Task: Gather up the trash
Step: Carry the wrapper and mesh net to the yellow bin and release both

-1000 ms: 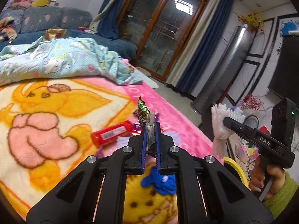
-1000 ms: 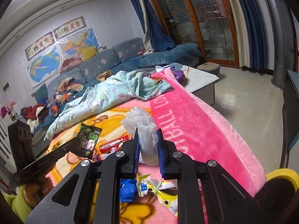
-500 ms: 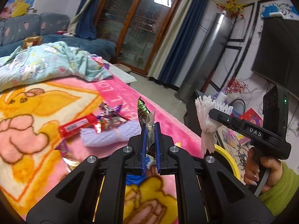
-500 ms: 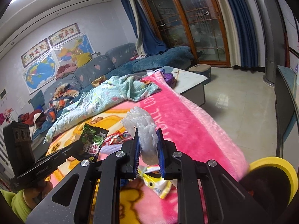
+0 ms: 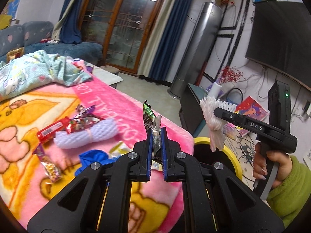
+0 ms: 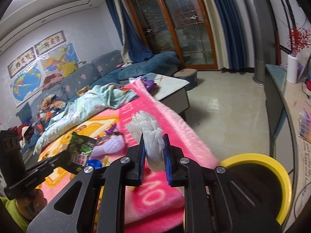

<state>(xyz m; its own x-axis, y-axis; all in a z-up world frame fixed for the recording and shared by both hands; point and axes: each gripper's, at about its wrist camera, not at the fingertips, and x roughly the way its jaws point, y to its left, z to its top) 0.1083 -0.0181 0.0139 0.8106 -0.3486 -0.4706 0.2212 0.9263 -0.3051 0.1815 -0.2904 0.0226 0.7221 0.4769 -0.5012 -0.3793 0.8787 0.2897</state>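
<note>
My left gripper (image 5: 155,134) is shut on a green snack wrapper (image 5: 149,116), held above the blanket's right edge; the wrapper also shows in the right wrist view (image 6: 81,149). My right gripper (image 6: 153,141) is shut on a white foam net (image 6: 149,134), which shows in the left wrist view (image 5: 211,120) hanging over the yellow-rimmed trash bin (image 5: 231,155). The bin (image 6: 268,161) sits just off the blanket's corner. More trash lies on the pink blanket (image 5: 120,104): a red wrapper (image 5: 52,132), a lilac foam net (image 5: 87,136), a blue scrap (image 5: 93,159), shiny candy wrappers (image 5: 83,116).
A crumpled light-blue cloth (image 5: 38,71) lies at the blanket's far end. A dark TV cabinet (image 6: 276,97) stands right of the bin, a low table (image 6: 175,85) beyond the blanket, a sofa (image 6: 87,75) behind. Tiled floor (image 6: 223,106) lies between.
Both grippers have swung right toward the bin, each still holding its item. The foam net now hangs over the bin's rim, and the bin shows larger in both views.
</note>
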